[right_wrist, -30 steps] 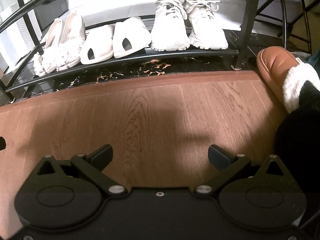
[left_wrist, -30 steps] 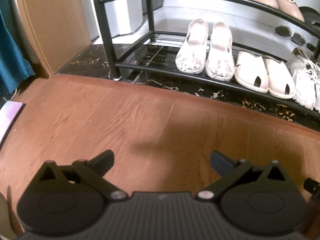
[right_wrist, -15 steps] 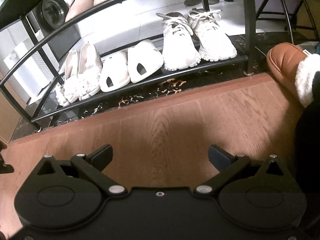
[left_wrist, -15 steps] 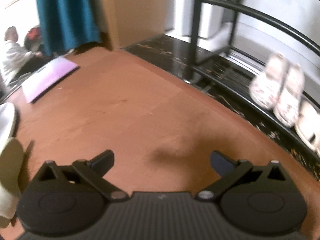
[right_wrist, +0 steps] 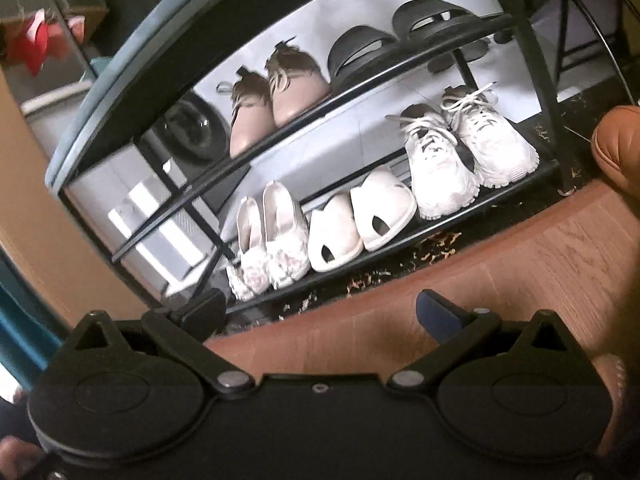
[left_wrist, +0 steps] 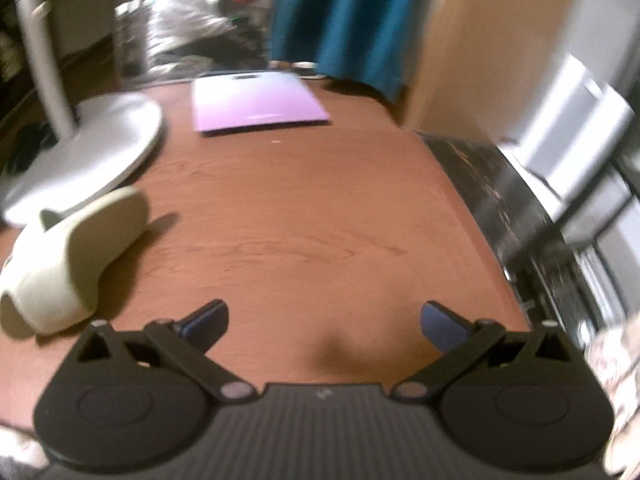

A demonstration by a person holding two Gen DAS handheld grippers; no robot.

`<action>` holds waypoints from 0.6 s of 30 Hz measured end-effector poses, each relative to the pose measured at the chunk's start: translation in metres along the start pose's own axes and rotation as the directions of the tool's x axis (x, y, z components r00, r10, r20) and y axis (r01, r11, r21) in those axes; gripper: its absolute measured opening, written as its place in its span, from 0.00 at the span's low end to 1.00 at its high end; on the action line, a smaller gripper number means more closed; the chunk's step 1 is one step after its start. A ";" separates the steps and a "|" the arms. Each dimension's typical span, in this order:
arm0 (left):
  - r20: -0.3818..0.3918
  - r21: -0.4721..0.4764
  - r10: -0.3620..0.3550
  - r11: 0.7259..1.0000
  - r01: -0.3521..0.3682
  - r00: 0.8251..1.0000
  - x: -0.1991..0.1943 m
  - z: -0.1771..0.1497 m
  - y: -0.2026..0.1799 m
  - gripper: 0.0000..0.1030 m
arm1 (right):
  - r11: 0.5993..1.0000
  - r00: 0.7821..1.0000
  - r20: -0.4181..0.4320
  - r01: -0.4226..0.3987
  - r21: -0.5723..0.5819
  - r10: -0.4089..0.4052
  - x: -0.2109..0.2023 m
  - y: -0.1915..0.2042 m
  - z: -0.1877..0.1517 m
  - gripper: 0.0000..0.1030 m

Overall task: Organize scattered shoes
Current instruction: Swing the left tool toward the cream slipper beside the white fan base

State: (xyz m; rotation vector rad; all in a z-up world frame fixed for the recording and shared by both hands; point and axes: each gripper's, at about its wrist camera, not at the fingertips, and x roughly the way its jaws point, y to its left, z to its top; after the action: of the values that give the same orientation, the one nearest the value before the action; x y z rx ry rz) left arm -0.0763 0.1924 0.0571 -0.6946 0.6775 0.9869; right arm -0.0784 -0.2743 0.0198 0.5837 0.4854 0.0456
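Observation:
A cream slide sandal point(left_wrist: 68, 260) lies on the wooden floor at the left of the left wrist view, to the left of my open, empty left gripper point(left_wrist: 324, 320). In the right wrist view the black shoe rack point(right_wrist: 360, 80) holds white sneakers point(right_wrist: 464, 152), white open-toe slippers point(right_wrist: 360, 220) and white flower flats point(right_wrist: 268, 248) on the bottom shelf. Tan shoes point(right_wrist: 276, 96) and black slides point(right_wrist: 400, 36) sit on the shelf above. My right gripper point(right_wrist: 320, 312) is open and empty, in front of the rack.
A white fan base point(left_wrist: 80, 148) and a purple scale point(left_wrist: 252, 100) stand on the floor beyond the sandal. A blue curtain point(left_wrist: 348, 20) and a wooden panel point(left_wrist: 492, 40) are behind. A brown furry slipper point(right_wrist: 620, 144) is at the right edge.
My left gripper has swung left, away from the rack, bringing the cream sandal and fan base into view. My right gripper has tilted up, showing the rack's upper shelf.

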 end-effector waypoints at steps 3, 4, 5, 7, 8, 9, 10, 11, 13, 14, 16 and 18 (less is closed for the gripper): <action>-0.002 -0.069 0.047 0.997 -0.047 0.999 0.006 0.017 0.018 1.00 | 1.000 1.000 -0.024 -0.012 0.002 0.013 0.001 0.001 -0.002 1.00; -0.008 -0.092 0.072 0.993 -0.073 0.997 0.011 0.026 0.026 1.00 | 0.999 0.999 -0.022 -0.034 0.010 0.034 -0.001 0.001 -0.002 1.00; -0.010 -0.109 0.097 0.989 -0.097 0.995 0.015 0.034 0.033 0.99 | 0.998 0.998 -0.017 -0.058 0.019 0.058 -0.002 0.001 -0.002 1.00; -0.014 -0.142 0.131 0.981 -0.132 0.991 0.020 0.046 0.048 0.99 | 0.994 0.994 -0.008 -0.105 0.035 0.106 -0.006 0.003 -0.002 1.00; -0.017 -0.158 0.146 0.976 -0.147 0.989 0.023 0.052 0.055 1.00 | 0.991 0.992 -0.004 -0.125 0.035 0.126 -0.009 0.006 -0.002 1.00; -0.014 -0.179 0.163 0.970 -0.163 0.986 0.025 0.059 0.065 0.99 | 0.989 0.989 0.000 -0.145 0.034 0.145 -0.011 0.010 -0.002 1.00; -0.004 -0.196 0.179 0.965 -0.177 0.984 0.026 0.066 0.074 0.99 | 0.985 0.985 0.000 -0.170 0.017 0.170 -0.013 0.018 -0.002 1.00; 0.008 -0.203 0.195 0.961 -0.189 0.981 0.027 0.070 0.081 0.99 | 0.980 0.980 -0.004 -0.199 -0.008 0.199 -0.015 0.028 -0.004 1.00; 0.019 -0.217 0.240 0.949 -0.230 0.971 0.032 0.074 0.094 1.00 | 0.969 0.971 -0.020 -0.240 -0.054 0.240 -0.013 0.044 -0.009 1.00; 0.008 -0.225 0.264 0.940 -0.256 0.964 0.036 0.075 0.103 1.00 | 0.965 0.967 -0.029 -0.253 -0.069 0.252 -0.012 0.049 -0.012 1.00; -0.025 -0.233 0.314 0.921 -0.311 0.949 0.047 0.076 0.120 0.99 | 0.962 0.964 -0.055 -0.262 -0.072 0.259 -0.008 0.053 -0.018 1.00; -0.055 -0.233 0.350 0.906 -0.352 0.935 0.056 0.075 0.132 0.99 | 0.962 0.962 -0.090 -0.265 -0.058 0.260 -0.003 0.053 -0.024 1.00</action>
State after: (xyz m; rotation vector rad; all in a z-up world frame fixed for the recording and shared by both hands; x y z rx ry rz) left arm -0.1593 0.3288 0.0309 -0.8065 0.7152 1.4166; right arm -0.0874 -0.2183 0.0320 0.5767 0.4812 0.3394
